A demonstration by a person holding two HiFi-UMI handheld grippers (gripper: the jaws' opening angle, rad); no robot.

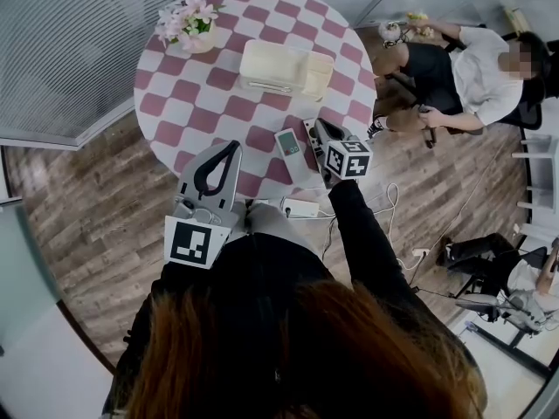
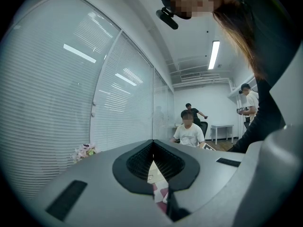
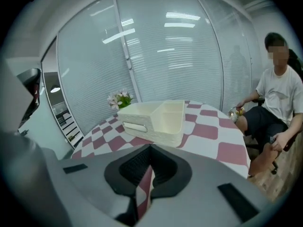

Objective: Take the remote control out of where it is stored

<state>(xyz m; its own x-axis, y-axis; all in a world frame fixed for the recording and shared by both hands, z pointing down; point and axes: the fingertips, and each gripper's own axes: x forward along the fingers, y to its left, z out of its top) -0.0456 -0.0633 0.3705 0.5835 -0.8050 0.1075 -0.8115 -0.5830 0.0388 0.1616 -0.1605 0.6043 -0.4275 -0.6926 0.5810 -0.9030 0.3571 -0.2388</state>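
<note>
Remote control (image 1: pixel 287 142) is lying on the checkered table (image 1: pixel 201 103), just beside the right gripper (image 1: pixel 313 129) at its 9 o'clock. That gripper's jaws are sitting pressed together, empty, and the left gripper (image 1: pixel 234 147) is likewise closed.

Pale remote control (image 1: pixel 287 142) flat on table (image 1: pixel 196 103)

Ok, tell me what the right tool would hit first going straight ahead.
Probably the cream storage box on the checked table; it sits dead ahead of the shut right tool.
</note>
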